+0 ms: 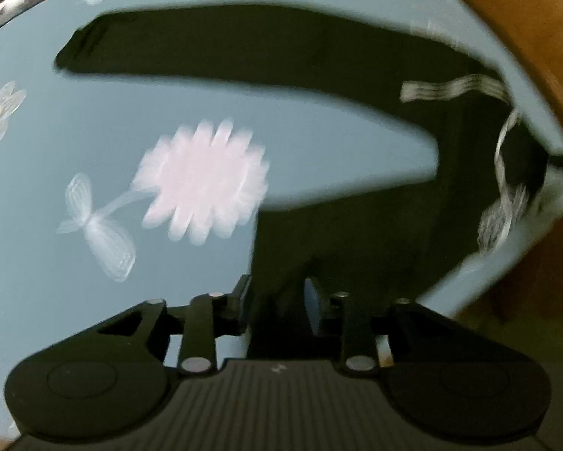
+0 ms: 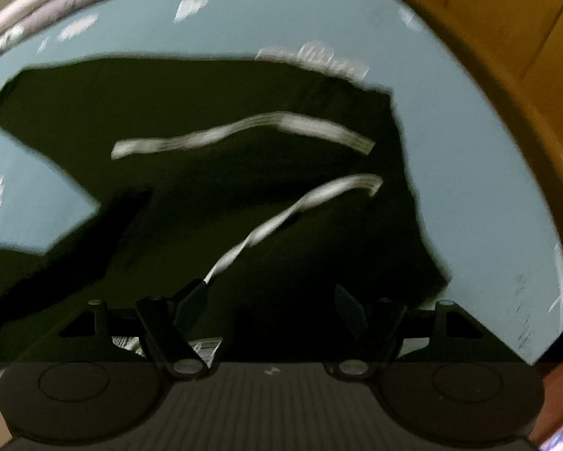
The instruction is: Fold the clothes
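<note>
Blue bedsheet (image 1: 93,319) w/ pale flower prints (blurry) is covering the surface; brown wood panel (image 2: 507,37) is showing at right; dim light is falling overall.

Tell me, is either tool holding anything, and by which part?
The left tool seems to pinch the trousers by one leg. The right tool is open, holding nothing.

Trousers (image 2: 214,203) on bedsheet (image 1: 74,319), drawstrings (image 2: 244,133) atop.
</note>
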`<state>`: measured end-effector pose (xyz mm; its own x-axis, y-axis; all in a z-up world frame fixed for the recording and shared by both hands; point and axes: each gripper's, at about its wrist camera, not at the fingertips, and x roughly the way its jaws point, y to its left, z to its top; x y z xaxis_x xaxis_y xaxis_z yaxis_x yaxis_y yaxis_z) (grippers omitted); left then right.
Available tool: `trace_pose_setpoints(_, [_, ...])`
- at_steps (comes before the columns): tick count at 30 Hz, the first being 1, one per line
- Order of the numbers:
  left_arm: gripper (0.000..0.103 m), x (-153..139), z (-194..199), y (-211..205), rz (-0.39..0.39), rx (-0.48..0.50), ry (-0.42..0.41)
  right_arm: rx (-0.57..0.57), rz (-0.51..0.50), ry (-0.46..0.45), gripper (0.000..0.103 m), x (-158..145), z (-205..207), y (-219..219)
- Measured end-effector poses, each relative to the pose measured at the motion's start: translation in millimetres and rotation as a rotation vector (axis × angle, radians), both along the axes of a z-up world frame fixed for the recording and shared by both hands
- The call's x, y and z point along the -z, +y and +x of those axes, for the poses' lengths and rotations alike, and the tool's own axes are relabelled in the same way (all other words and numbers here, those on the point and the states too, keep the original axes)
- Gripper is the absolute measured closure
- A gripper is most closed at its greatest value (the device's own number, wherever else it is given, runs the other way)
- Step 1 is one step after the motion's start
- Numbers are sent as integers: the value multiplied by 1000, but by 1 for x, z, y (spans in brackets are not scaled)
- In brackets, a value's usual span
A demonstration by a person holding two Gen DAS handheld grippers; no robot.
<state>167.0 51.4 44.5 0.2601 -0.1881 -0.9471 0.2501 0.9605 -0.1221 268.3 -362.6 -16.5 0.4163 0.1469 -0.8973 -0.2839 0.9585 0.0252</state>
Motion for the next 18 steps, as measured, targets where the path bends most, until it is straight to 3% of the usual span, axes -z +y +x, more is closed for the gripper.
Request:
trace_pose_setpoints(4, [70,14,71,-33,-155,-5,-67,-11,22,-89,24,-12,47,-21])
trace_pose_setpoints(7, [68,29,126,-72,-226,76,-98,-20,47,-124,24,-12,80,-35])
trace_pose_setpoints(14, [61,60,224,-186,-190,389,-199,-47,140,-81,24,21,150,-65])
trace_pose_setpoints(18, [50,70,262,-248,-178,576,-269,-62,193,-57,24,40,190,-82])
